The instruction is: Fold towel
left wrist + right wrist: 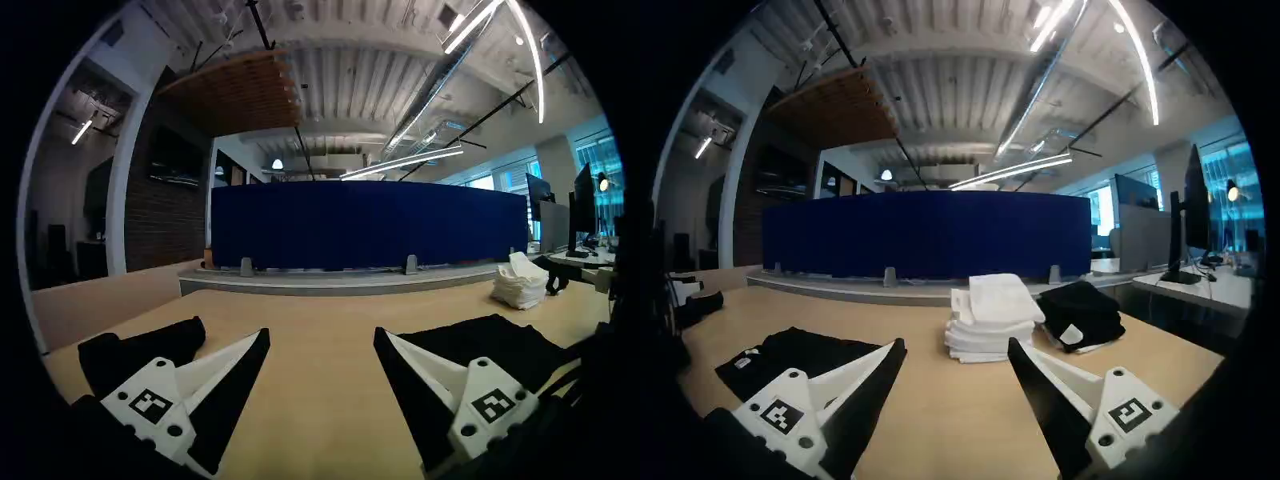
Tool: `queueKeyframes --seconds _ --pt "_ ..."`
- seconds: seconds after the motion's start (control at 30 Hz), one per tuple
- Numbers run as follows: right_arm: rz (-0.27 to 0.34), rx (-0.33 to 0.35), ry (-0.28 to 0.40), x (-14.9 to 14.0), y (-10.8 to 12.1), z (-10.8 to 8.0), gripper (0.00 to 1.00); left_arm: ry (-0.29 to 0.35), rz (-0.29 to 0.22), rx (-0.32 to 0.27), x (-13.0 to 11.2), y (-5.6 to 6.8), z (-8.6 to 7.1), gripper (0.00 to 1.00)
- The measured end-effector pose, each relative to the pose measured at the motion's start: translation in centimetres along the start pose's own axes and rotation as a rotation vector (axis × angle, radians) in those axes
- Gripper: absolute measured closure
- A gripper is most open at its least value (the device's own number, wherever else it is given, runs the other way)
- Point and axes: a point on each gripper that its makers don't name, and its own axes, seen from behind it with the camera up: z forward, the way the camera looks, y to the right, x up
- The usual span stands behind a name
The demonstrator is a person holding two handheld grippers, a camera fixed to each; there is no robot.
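Note:
My left gripper hovers low over a light wooden table, open, with bare tabletop between its fingers. Black cloth lies flat behind its left finger and behind its right finger; I cannot tell whether these are one towel. My right gripper is also open and holds nothing. A black towel lies flat on the table to its front left. Just ahead of the right gripper stands a stack of folded white towels, also seen at the far right of the left gripper view.
A pile of folded black cloth sits right of the white stack. A blue partition closes off the table's far edge. Desks with monitors stand to the right. A brick wall is at the left.

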Motion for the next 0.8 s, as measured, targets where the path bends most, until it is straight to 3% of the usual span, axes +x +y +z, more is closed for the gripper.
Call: queueKeyframes --seconds 0.8 --pt "-0.001 0.001 0.000 0.08 -0.04 -0.20 0.00 0.001 0.001 0.000 -0.07 0.08 -0.06 0.03"
